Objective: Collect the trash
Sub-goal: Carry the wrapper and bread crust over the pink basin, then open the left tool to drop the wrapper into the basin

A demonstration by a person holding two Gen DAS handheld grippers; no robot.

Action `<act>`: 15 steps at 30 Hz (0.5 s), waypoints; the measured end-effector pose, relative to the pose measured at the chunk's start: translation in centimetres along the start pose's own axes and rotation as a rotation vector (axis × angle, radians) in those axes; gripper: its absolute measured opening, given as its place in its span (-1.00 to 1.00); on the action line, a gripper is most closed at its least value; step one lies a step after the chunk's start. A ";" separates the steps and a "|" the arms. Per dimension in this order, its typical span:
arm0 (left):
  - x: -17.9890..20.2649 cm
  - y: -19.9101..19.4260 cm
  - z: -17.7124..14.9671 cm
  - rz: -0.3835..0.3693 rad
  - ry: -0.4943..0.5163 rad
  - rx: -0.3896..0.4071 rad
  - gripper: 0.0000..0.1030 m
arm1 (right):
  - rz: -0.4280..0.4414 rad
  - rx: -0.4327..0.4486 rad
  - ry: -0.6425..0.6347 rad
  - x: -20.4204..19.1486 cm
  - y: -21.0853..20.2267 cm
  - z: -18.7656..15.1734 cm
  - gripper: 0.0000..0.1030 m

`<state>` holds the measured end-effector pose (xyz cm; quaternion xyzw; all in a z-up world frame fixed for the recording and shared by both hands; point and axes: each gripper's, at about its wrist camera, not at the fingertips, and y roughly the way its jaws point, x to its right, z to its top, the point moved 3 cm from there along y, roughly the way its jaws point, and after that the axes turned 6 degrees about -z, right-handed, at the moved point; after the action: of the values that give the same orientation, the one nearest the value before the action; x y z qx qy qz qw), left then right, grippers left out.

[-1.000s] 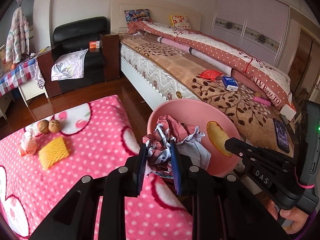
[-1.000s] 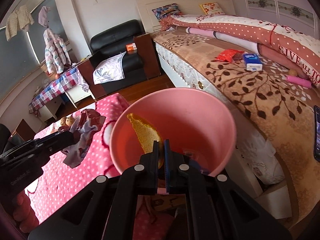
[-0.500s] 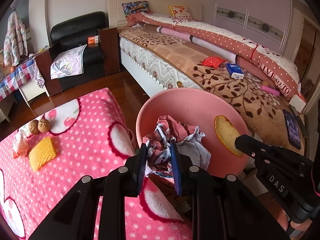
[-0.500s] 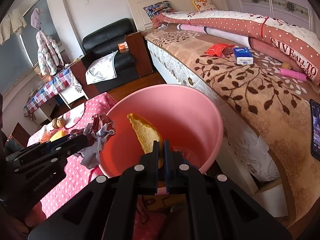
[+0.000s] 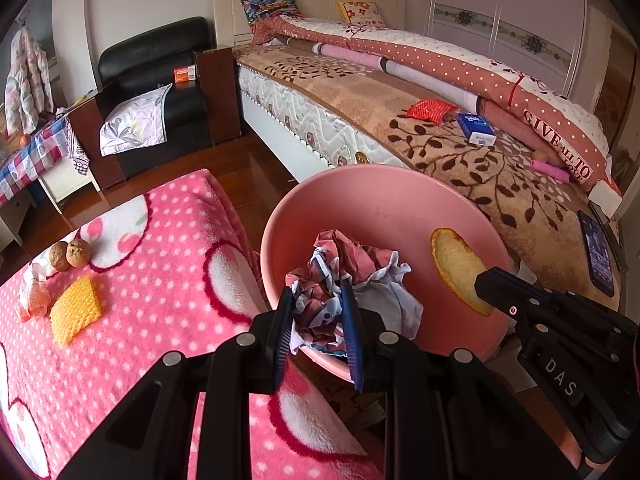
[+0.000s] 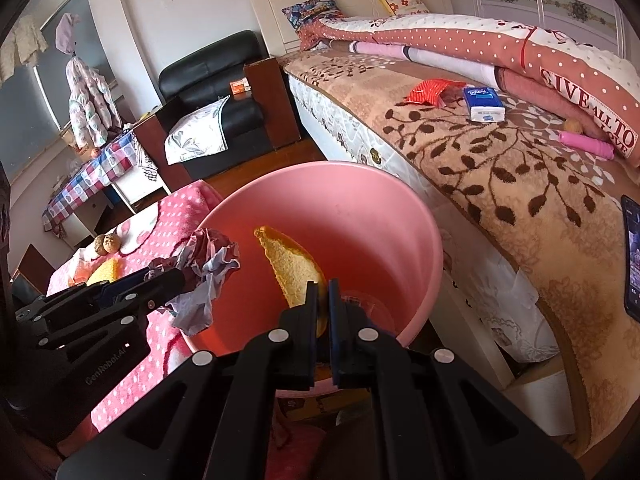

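Note:
A pink trash bin (image 5: pixel 384 196) (image 6: pixel 360 216) stands between the pink dotted table and the bed. My left gripper (image 5: pixel 316 316) is shut on a crumpled red, white and blue wrapper (image 5: pixel 340 264) and holds it over the bin's near rim; the wrapper also shows in the right wrist view (image 6: pixel 208 256). My right gripper (image 6: pixel 323 300) is shut on a piece of orange peel (image 6: pixel 292 268) and holds it over the bin's mouth; the peel also shows in the left wrist view (image 5: pixel 456 268).
On the pink dotted tablecloth (image 5: pixel 160 280) lie a yellow sponge-like piece (image 5: pixel 74 310), two walnuts (image 5: pixel 70 254) and a small pale wrapper (image 5: pixel 32 292). The bed (image 5: pixel 460 152) holds a red packet (image 5: pixel 430 110), a blue tissue pack (image 5: pixel 476 128) and a phone (image 5: pixel 598 256).
Both grippers have moved closer over the pink bin, still holding the wrapper and the peel. The wrapper now hangs over the bin's rim instead of beside it.

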<state>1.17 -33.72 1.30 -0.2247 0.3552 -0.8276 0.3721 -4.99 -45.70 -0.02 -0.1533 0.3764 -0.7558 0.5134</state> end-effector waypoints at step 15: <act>0.2 0.6 0.1 -0.004 0.002 -0.008 -0.54 | -0.005 -0.024 0.008 0.2 0.9 -0.1 -0.89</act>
<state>1.36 -34.22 0.95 -0.2259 0.3587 -0.8270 0.3693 -4.56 -45.97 -0.79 -0.1573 0.3872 -0.7532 0.5080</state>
